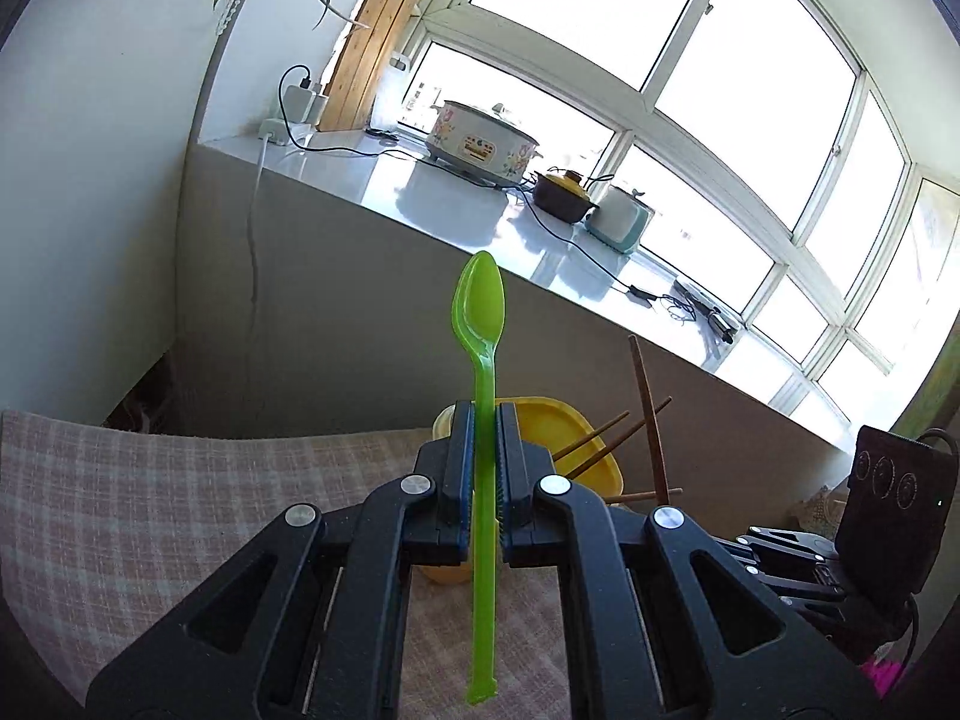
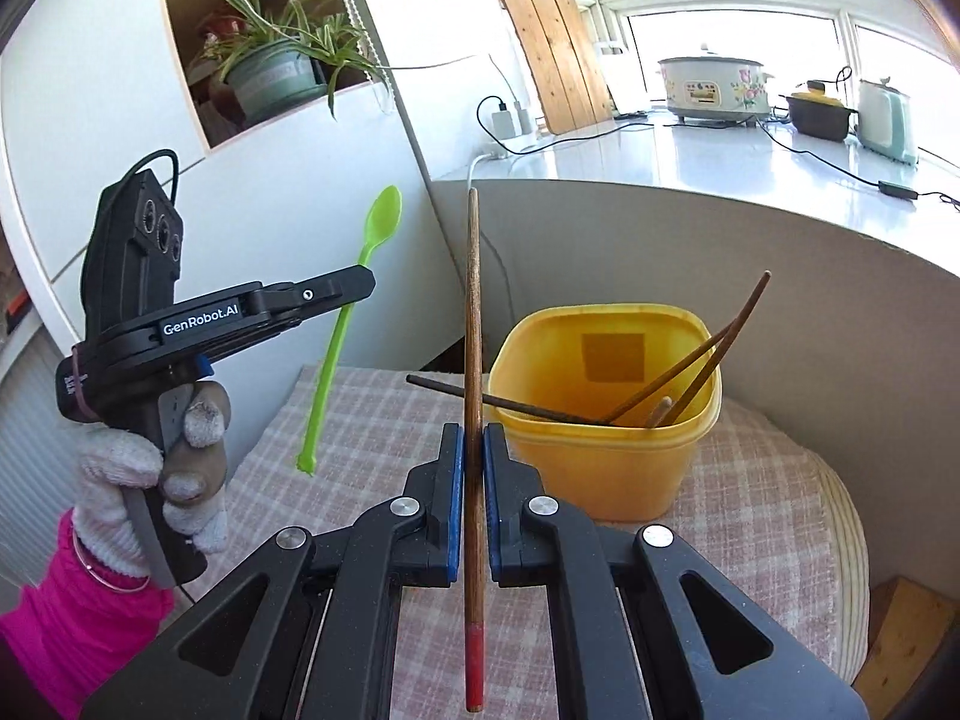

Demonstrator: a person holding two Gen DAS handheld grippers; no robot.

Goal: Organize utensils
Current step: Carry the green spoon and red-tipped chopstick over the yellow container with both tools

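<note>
My left gripper [image 1: 483,420] is shut on a green plastic spoon [image 1: 480,312], held upright with the bowl up. It also shows in the right wrist view [image 2: 360,285], left of the tub, with the spoon [image 2: 378,222]. My right gripper [image 2: 473,438] is shut on a brown wooden chopstick with a red end [image 2: 473,312], held upright just left of a yellow plastic tub [image 2: 600,462]. The tub [image 1: 570,420] holds several brown chopsticks [image 2: 690,372] leaning against its rim. In the left wrist view the right gripper [image 1: 792,558] sits at the lower right.
The tub stands on a checked pink cloth [image 2: 372,420] over a cushioned surface. Behind is a grey wall topped by a white sill [image 2: 690,150] with cookers, a kettle and cables. A potted plant [image 2: 270,72] sits in a wall niche at the left.
</note>
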